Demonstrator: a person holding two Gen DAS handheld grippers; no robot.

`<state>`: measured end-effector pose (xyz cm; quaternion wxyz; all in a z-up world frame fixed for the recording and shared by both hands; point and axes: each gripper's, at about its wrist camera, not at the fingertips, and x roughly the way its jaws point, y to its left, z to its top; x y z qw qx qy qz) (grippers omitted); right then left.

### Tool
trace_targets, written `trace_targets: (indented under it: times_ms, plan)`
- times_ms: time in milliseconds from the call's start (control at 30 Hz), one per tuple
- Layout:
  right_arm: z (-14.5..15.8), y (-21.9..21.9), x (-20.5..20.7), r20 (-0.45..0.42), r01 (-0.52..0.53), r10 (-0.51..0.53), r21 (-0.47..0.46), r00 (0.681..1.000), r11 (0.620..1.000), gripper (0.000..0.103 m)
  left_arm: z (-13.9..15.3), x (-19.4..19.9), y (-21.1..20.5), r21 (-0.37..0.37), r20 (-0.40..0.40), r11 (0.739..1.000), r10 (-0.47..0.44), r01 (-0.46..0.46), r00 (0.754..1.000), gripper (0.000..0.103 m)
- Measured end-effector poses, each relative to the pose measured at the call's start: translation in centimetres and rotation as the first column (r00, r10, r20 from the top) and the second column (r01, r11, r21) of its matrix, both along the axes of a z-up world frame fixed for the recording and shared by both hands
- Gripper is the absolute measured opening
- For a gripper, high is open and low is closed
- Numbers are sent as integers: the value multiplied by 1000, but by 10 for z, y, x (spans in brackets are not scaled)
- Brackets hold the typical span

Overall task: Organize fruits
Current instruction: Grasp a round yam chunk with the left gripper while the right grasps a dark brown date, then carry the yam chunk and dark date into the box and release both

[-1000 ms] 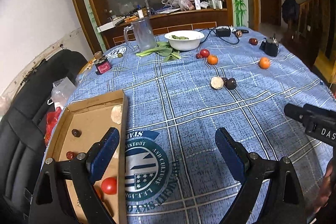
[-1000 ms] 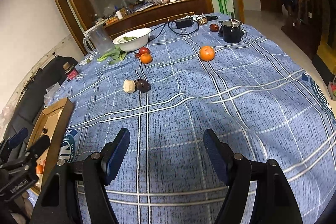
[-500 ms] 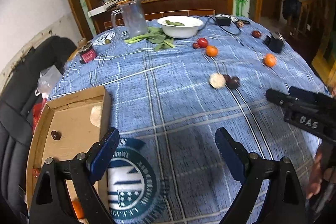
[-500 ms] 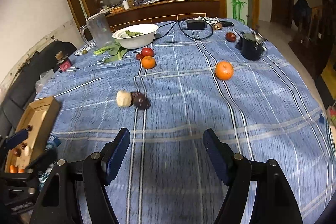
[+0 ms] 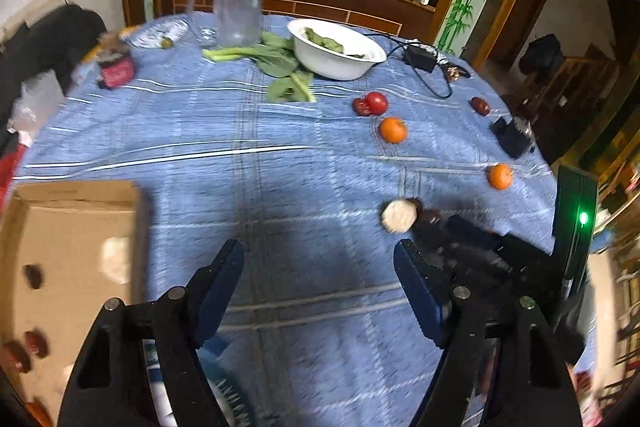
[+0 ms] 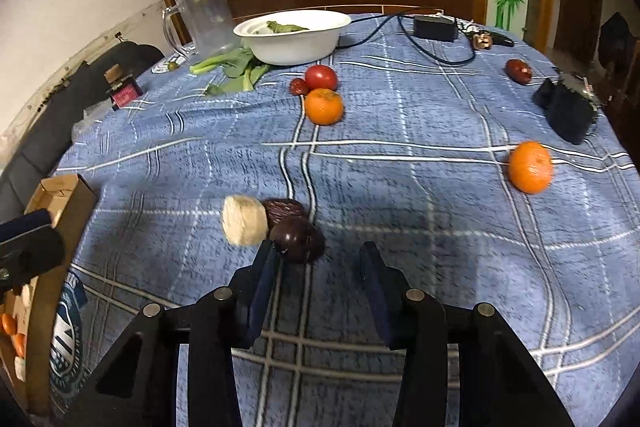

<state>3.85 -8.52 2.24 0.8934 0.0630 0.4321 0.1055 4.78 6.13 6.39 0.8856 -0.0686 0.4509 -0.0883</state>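
The cardboard box (image 5: 72,227) lies at the left on the blue tablecloth with several small fruits inside. A pale round fruit (image 6: 244,221) and two dark purple fruits (image 6: 298,239) sit together mid-table. My right gripper (image 6: 320,259) is closing: the nearer dark fruit is at the mouth of its jaws by the left finger, and the right pad is clear of it. My left gripper (image 5: 320,267) is also closing, over bare cloth, with nothing between its fingers. Farther off lie two oranges (image 6: 324,106) (image 6: 530,167), a tomato (image 6: 321,77) and a red date (image 6: 518,71).
A white bowl (image 6: 292,47) of greens, a clear jug (image 6: 204,19) and loose leafy greens (image 6: 236,71) stand at the back. A black adapter (image 6: 434,29) with its cable and a black object (image 6: 568,111) sit at the right. A red jar (image 6: 126,93) is near the left edge.
Both grippers have moved forward over the table toward the pale and dark fruits. Both sets of jaws have narrowed, the right much more. The box has slid to the left of the views.
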Motion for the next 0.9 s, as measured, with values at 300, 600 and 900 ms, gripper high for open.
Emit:
trace_targets:
  times_ms: [300, 600, 900]
  plan:
    - [4, -17, -3, -15, 28, -27, 47, 1000, 999, 24, -32, 39, -30, -71, -71, 996, -54, 49, 996, 66]
    - [3, -60, 0, -55, 131, -127, 80, 990, 988, 24, -56, 61, -63, -7, -36, 990, -142, 142, 989, 59]
    - [1, -61, 0, -54, 123, -119, 80, 991, 989, 24, -54, 53, -77, 104, -1, 981, -163, 162, 987, 29]
